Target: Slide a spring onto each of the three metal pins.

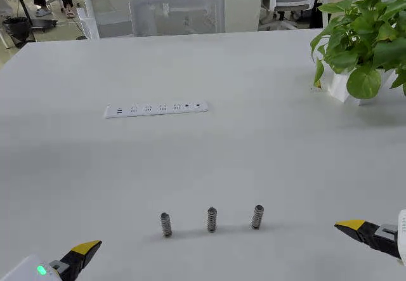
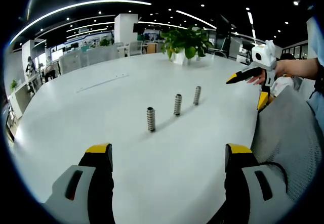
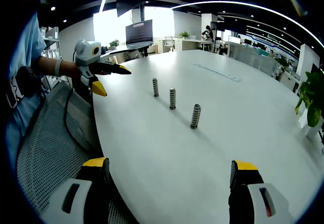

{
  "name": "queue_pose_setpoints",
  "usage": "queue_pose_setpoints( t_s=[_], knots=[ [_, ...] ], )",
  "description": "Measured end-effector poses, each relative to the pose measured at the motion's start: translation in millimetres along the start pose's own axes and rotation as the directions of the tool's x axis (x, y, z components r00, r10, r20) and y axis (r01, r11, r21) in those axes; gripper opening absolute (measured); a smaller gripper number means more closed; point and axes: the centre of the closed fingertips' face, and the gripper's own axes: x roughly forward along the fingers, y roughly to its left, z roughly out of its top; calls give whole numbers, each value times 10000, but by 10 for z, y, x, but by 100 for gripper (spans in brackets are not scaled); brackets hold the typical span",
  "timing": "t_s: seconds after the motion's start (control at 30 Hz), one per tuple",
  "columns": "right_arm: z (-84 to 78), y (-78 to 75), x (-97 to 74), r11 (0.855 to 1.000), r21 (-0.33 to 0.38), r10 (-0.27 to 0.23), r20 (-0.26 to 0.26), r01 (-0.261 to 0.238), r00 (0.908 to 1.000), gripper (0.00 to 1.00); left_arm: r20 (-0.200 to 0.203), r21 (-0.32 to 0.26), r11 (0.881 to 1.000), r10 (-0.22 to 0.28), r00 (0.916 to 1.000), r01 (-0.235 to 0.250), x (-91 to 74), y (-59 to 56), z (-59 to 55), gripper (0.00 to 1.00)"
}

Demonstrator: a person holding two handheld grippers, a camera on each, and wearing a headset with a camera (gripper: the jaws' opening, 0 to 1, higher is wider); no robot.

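Three coiled metal springs stand upright in a row near the table's front edge: left spring (image 1: 166, 224), middle spring (image 1: 212, 219), right spring (image 1: 257, 217). Whatever pins they sit on are hidden inside the coils. My left gripper (image 2: 168, 153) is open and holds nothing, with the springs (image 2: 177, 104) well ahead of it. Its yellow fingertip (image 1: 87, 248) shows at the bottom left of the head view. My right gripper (image 3: 170, 166) is also open and holds nothing, away from the springs (image 3: 172, 98). Its yellow fingertip (image 1: 351, 224) lies right of the row.
A white power strip (image 1: 156, 108) lies mid-table. A potted green plant (image 1: 358, 46) stands at the far right. Chairs (image 1: 177, 14) line the far edge of the grey table (image 1: 266, 141). A mesh chair (image 3: 50, 143) sits at the near edge.
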Motion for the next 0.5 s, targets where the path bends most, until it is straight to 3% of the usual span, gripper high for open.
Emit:
queue_pose_setpoints(
  t_s=[0.17,0.33,0.5],
  knots=[
    [-35,-19,-2,10000,66,-30,-58,30,10000,99,107,28,10000,-47,9999,46,7,-20,28,91],
    [-28,-46,23,9997,177,-175,49,174,9998,99,368,-170,9996,230,9991,-224,5,49,59,91],
    [-9,-12,51,9996,234,-161,149,158,9998,99,247,-133,9997,197,9995,-194,-16,41,22,91]
  ],
)
